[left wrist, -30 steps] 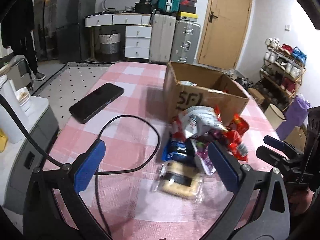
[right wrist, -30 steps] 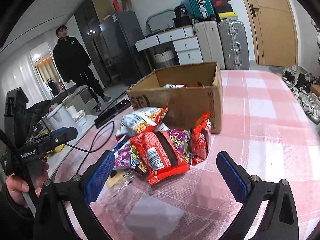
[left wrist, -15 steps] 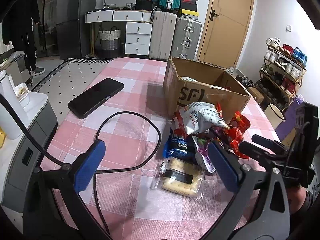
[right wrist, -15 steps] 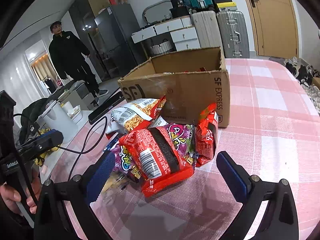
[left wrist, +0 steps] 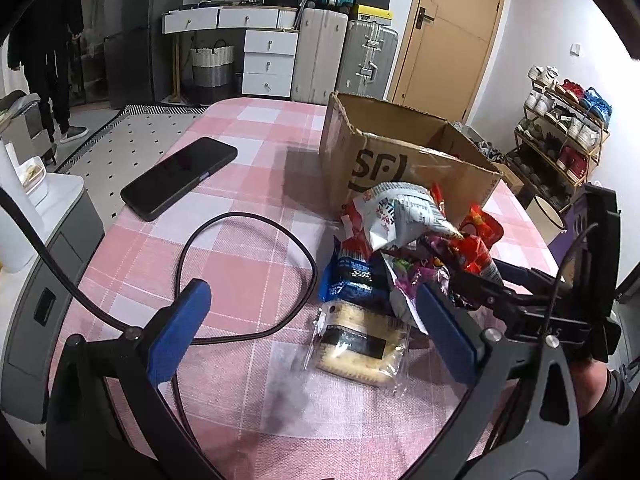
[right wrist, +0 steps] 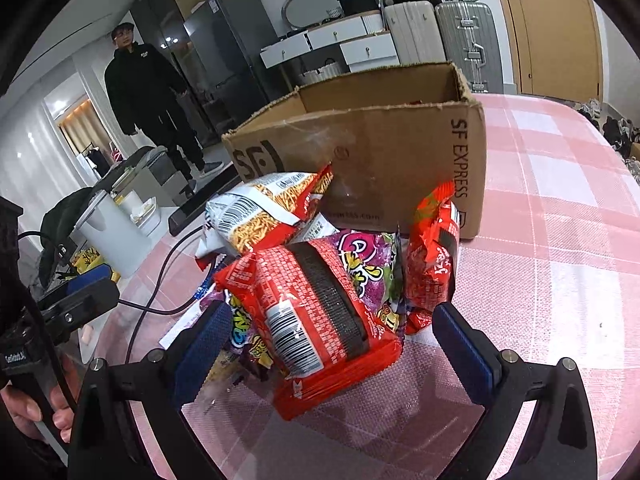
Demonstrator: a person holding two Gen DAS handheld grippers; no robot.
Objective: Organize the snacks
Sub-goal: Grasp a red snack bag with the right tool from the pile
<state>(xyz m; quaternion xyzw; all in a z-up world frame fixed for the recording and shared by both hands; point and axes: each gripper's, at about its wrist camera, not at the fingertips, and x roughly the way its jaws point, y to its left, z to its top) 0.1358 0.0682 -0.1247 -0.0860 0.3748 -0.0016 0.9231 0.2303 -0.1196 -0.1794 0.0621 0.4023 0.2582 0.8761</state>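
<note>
Red noodle packet [right wrist: 320,320] is framed between the spread blue fingers of the right tool [right wrist: 332,344] — not gripped — atop the snack pile [left wrist: 400,248] against the cardboard box [left wrist: 400,152] on the pink checked tabletop [left wrist: 248,216]. Beside a biscuit pack [left wrist: 360,344], the left tool [left wrist: 312,332] is held agape.

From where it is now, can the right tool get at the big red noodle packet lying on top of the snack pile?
Probably yes. The right tool is open, its blue pads flanking the large red noodle packet, which tops the pile with nothing over it. The brown cardboard box stands behind, clear of the approach.
</note>
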